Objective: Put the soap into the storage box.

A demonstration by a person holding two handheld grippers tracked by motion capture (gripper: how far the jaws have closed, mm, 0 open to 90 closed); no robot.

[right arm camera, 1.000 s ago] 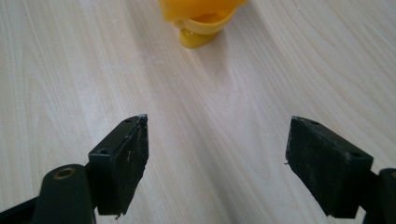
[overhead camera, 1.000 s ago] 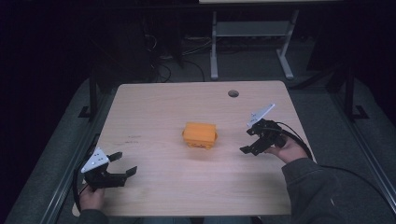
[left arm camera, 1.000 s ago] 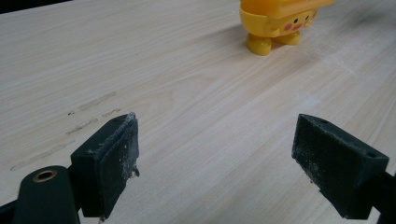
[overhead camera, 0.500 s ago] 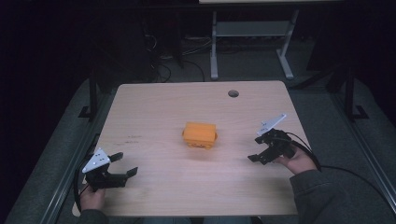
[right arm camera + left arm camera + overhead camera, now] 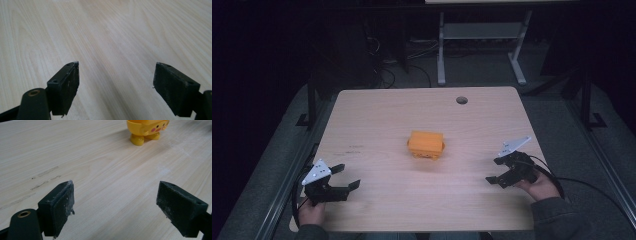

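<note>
Both claws, left gripper [image 5: 346,176] and right gripper [image 5: 497,170], gaping wide, empty, low over pale wooden table [image 5: 377,115]. Boxy orange-yellow plastic toy [image 5: 426,145] ahead, between them, untouched. Probably idle; next, reaching toward it.

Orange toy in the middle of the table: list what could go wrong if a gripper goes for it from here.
1. The orange toy stands on small rounded feet, seen in the left gripper view; a push from one jaw may tip or slide it.
2. The right gripper looks along bare table, so its own view may not guide an approach.
3. Both the right and the left gripper sit apart from the toy, jaws open; reaching together, they might collide.
</note>
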